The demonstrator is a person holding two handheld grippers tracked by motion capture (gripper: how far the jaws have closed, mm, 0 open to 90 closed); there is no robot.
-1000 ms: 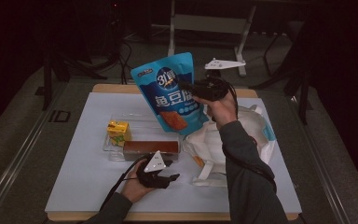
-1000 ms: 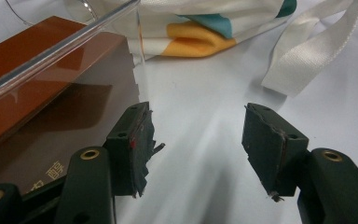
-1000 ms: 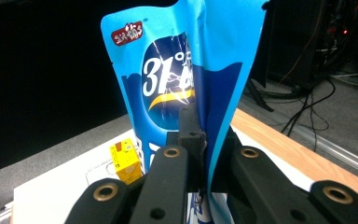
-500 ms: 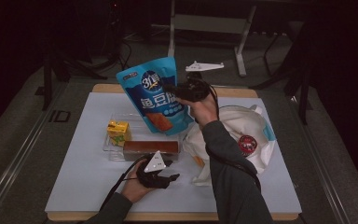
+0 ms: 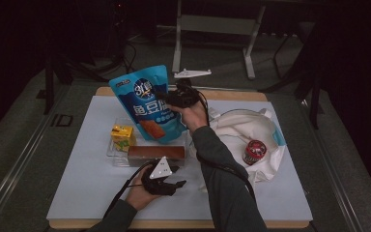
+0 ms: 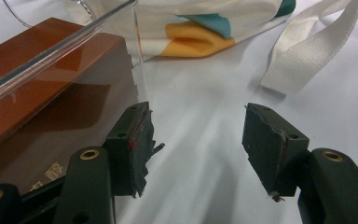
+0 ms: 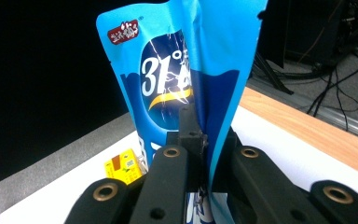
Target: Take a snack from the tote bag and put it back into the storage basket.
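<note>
Each claw is black, built of flat link arms pinned with brass-ringed holes and ending in two thick rectangular pads with worn, frayed edges. The left claw [image 6: 196, 140] has a small red mark on one pad; a pale grey three-cornered plate sits on top of it, black cable trailing behind. The right claw [image 7: 205, 140] carries a like plate. Both sleeves are dark grey.

Left gripper [image 6: 196, 140]: jaws spread, nothing between the pads.

Rising from the bottom edge, one black jaw left of centre, the other at lower right, bare white table surface [image 6: 200, 98] in the gap. Brown box [image 6: 51, 93] at left, seen through the clear container wall [image 6: 60, 44], just beside the left jaw. Folded tote bag [image 6: 205, 23] across the top, teal and yellow print, with cream webbing strap [image 6: 307, 51] at upper right.
</note>
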